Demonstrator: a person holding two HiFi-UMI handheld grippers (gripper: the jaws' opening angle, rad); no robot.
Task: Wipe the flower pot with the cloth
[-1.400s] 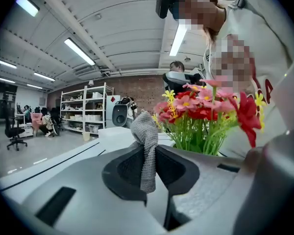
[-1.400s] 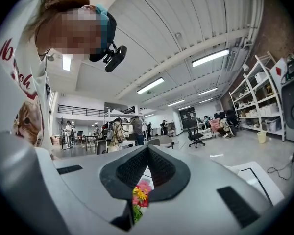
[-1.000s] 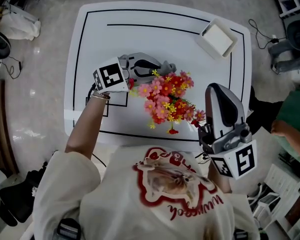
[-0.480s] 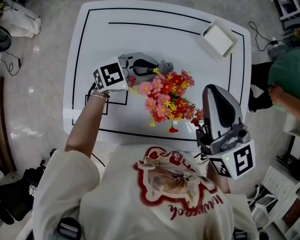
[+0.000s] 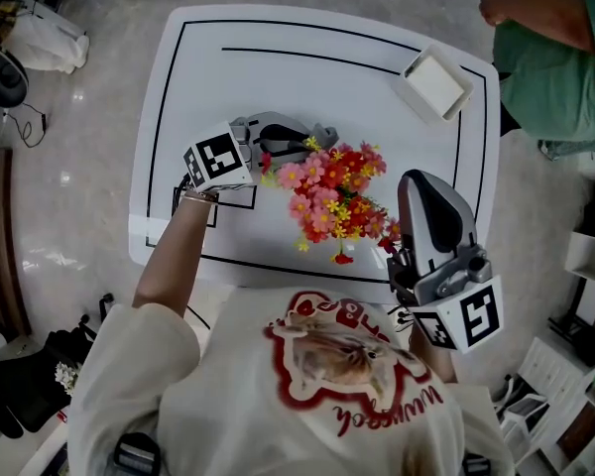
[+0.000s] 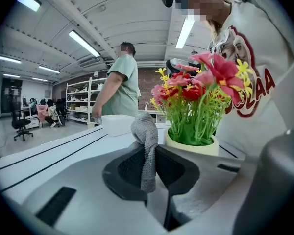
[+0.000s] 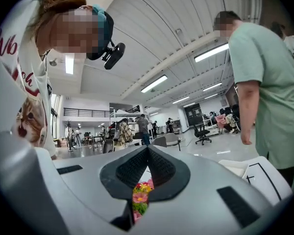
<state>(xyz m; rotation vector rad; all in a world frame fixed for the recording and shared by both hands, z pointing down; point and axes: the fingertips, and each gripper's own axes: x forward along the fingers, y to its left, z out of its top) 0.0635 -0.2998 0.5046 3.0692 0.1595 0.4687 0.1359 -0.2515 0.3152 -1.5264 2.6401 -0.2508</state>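
A bunch of pink, red and yellow flowers (image 5: 332,191) stands near the table's front edge and hides its pot from above. In the left gripper view the cream pot (image 6: 191,145) sits just right of my jaws. My left gripper (image 5: 312,137) (image 6: 148,155) is shut on a grey knitted cloth (image 5: 324,133) (image 6: 146,141), which sticks up between the pads, left of the flowers. My right gripper (image 5: 415,178) (image 7: 147,163) is shut with nothing in it, to the right of the flowers (image 7: 139,197), which show through the slit under its pads.
A white square box (image 5: 433,80) (image 6: 118,124) sits at the table's far right corner. A person in a green shirt (image 5: 555,58) (image 7: 264,82) stands beside that corner. The white table (image 5: 278,67) bears black lines.
The person in green has walked from the table's right side up to its far right corner. Both grippers have stayed almost where they were, the left still gripping the cloth.
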